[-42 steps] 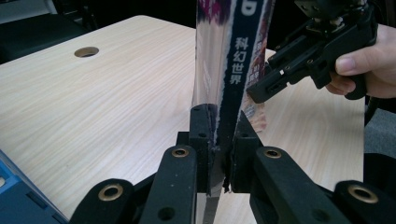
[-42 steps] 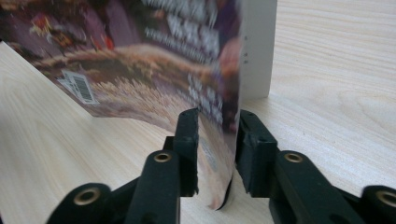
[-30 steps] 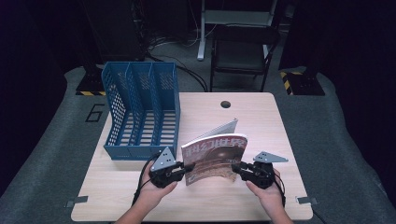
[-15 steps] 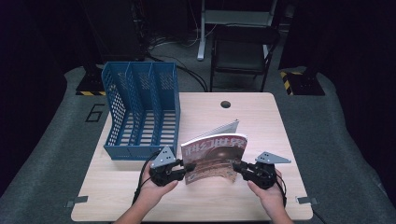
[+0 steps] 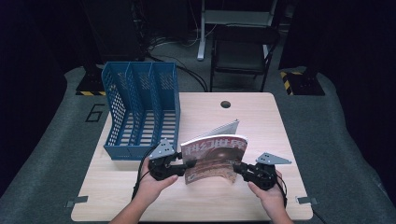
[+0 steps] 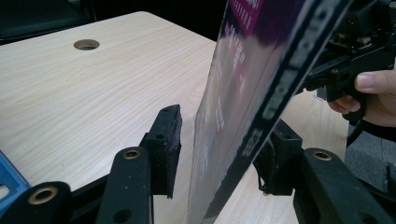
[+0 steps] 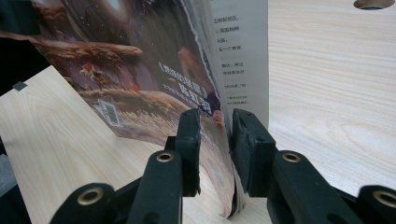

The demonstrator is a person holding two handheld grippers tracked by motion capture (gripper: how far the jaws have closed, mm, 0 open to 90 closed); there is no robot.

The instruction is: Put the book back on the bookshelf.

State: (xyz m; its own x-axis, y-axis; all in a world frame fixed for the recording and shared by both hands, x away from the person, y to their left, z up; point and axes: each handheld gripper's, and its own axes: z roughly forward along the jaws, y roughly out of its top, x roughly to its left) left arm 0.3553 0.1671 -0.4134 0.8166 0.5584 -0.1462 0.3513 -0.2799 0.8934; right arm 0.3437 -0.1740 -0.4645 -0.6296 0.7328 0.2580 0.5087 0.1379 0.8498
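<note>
A magazine [image 5: 215,156] with a brown and purple cover stands upright and slightly fanned on the wooden table [image 5: 210,200], between both grippers. My left gripper [image 5: 190,163] is at its left edge. In the left gripper view the jaws [image 6: 222,140] have just been opening and straddle the spine [image 6: 252,70], with a clear gap on one side. My right gripper [image 5: 236,168] is at the magazine's right edge. In the right gripper view its jaws [image 7: 217,135] have just been closing and pinch the lower pages and cover [image 7: 140,60].
A blue three-slot file rack [image 5: 140,112] stands at the table's left, just behind my left hand. A round cable hole [image 5: 226,103] sits near the far edge. A dark chair [image 5: 243,46] stands beyond the table. Bare wood lies behind the magazine.
The left gripper's jaws have spread apart off the magazine's left edge. The magazine stays upright in the right gripper. Both hands have hardly moved.
</note>
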